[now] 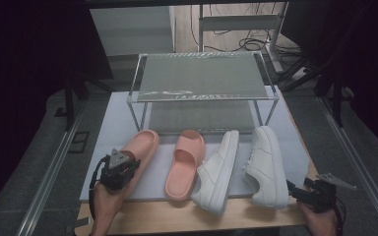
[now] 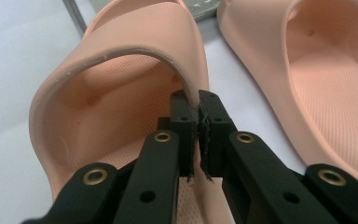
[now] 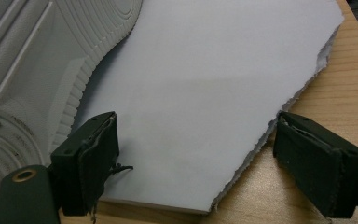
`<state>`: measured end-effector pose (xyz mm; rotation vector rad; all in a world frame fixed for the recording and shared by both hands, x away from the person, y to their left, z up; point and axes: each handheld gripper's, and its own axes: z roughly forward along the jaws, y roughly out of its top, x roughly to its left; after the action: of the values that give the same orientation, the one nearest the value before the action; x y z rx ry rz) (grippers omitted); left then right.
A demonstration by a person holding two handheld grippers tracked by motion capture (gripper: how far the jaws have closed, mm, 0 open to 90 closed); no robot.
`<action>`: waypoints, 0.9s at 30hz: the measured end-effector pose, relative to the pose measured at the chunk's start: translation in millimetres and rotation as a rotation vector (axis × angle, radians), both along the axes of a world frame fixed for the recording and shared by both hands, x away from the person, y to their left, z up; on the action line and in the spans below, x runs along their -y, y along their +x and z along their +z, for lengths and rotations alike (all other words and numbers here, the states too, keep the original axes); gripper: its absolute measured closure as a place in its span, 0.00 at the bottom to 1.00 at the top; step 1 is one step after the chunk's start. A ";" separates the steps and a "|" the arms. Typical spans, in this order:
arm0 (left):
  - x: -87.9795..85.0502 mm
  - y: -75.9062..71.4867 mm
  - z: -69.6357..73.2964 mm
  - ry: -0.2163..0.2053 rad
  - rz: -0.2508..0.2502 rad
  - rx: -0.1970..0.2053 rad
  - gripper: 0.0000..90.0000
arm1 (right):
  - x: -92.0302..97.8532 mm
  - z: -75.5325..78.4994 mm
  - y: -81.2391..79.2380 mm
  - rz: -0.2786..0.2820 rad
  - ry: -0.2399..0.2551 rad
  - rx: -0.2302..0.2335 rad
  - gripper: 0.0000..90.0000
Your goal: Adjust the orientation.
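Note:
Two salmon-pink slides and two white sneakers lie in a row on a pale sheet before a wire rack. My left gripper (image 1: 119,169) (image 2: 198,105) is shut on the strap edge of the left pink slide (image 1: 137,152) (image 2: 121,70), pinching it between both pads. The other pink slide (image 1: 184,164) (image 2: 326,79) lies just to its right. My right gripper (image 1: 300,194) (image 3: 196,149) stands open over the sheet's torn front corner, nothing between its pads. It is just right of the heel of the right white sneaker (image 1: 265,164) (image 3: 32,56). The left white sneaker (image 1: 217,169) lies tilted on its side.
A two-tier metal rack (image 1: 202,83) stands at the back of the pale sheet (image 1: 295,152) (image 3: 205,84). The sheet rests on a wooden table (image 1: 187,216) (image 3: 335,93) whose front edge is close. Metal rails run along both sides of the table.

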<state>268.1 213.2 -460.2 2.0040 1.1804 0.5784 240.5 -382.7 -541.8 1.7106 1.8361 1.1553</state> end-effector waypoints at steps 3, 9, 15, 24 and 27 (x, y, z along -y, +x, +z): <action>5.5 6.9 0.8 -0.002 -0.004 0.002 0.95 | 0.0 0.0 0.0 0.000 0.000 0.000 0.16; 17.6 22.9 1.1 0.000 0.003 0.008 0.95 | 0.0 -0.1 0.1 0.000 0.001 0.002 0.16; 26.0 41.3 -0.5 -0.004 0.010 0.006 0.95 | 0.0 -0.1 0.0 -0.001 0.002 0.001 0.16; 36.7 66.3 -4.3 0.005 0.036 0.011 0.95 | 0.2 -0.3 -0.2 -0.001 0.002 0.005 0.17; 42.3 72.8 -4.6 0.008 0.039 0.019 0.95 | 0.2 -0.4 -0.4 0.000 0.001 0.004 0.17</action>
<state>340.9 170.9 -464.8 1.9819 1.2097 0.6211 240.1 -382.9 -542.2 1.7075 1.8332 1.1592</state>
